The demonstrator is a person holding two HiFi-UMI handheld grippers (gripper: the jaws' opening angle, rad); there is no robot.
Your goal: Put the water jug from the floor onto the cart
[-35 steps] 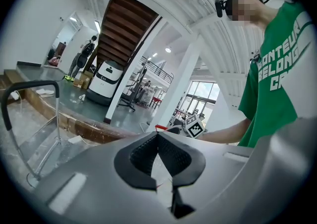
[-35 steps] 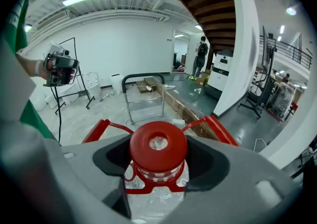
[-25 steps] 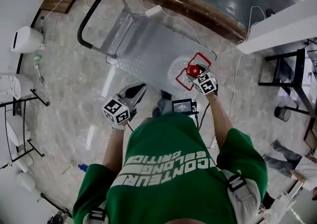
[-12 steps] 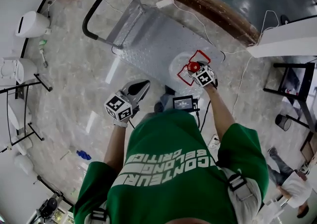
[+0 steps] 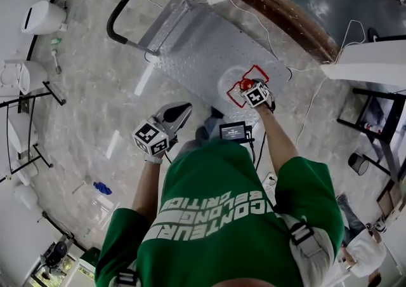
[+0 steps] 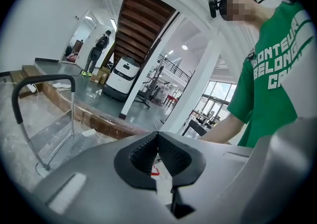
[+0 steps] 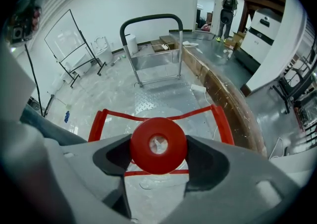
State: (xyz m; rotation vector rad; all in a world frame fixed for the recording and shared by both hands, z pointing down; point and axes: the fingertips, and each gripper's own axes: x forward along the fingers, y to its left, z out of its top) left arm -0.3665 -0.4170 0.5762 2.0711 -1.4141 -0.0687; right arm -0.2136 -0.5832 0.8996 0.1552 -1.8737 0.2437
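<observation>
Green T-shirt, grey straps, two grey handheld grippers

The person wears a short-sleeved green T-shirt (image 5: 216, 216) with white block lettering, crossed by grey shoulder straps (image 5: 299, 236) with black buckles, and a small black camera (image 6: 214, 6) sits on the head. The left gripper (image 5: 179, 110) and right gripper (image 5: 246, 84) have smooth grey shells and black ribbed pads (image 6: 171, 151). Each carries a cube (image 5: 151, 138) with black-and-white square markers.

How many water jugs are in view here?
1: the water jug at the cart's near end, red cap between the right hand-held gripper's jaws. Others may be hidden.
</observation>
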